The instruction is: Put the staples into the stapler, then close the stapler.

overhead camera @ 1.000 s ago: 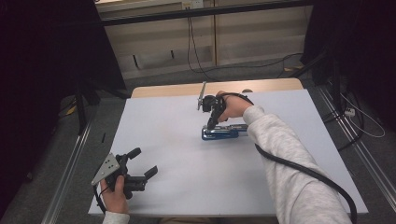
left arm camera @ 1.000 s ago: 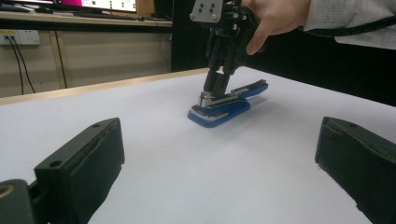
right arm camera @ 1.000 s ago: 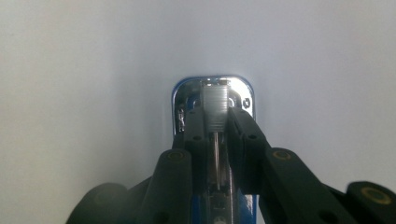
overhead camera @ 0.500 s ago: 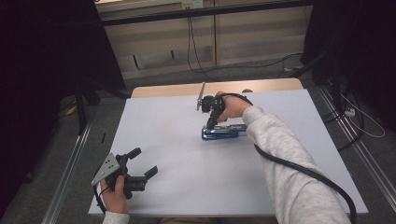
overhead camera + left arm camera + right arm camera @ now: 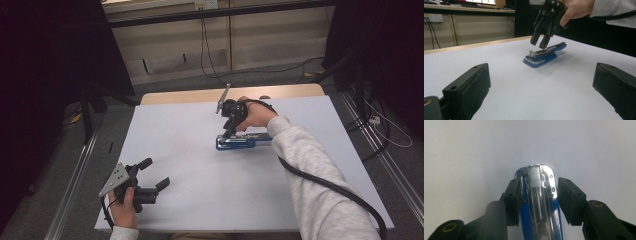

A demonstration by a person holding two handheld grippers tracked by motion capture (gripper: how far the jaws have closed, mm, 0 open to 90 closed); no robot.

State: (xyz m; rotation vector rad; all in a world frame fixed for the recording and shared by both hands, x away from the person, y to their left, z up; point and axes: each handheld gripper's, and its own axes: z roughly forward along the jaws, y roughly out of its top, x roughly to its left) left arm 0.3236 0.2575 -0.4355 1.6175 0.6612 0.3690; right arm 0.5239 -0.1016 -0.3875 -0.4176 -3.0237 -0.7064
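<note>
Right gripper (image 5: 228,134) hangs over the blue stapler (image 5: 243,142), jaws spread either side, not pinching. Left gripper (image 5: 155,175) rests near the table (image 5: 200,200) edge, jaws wide apart.

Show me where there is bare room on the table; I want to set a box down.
The white sheet lies bare between the left gripper and the blue stapler, and along its far left. The near right lies under the sleeve and cable. It is crowded where the right gripper hangs over the stapler.
</note>
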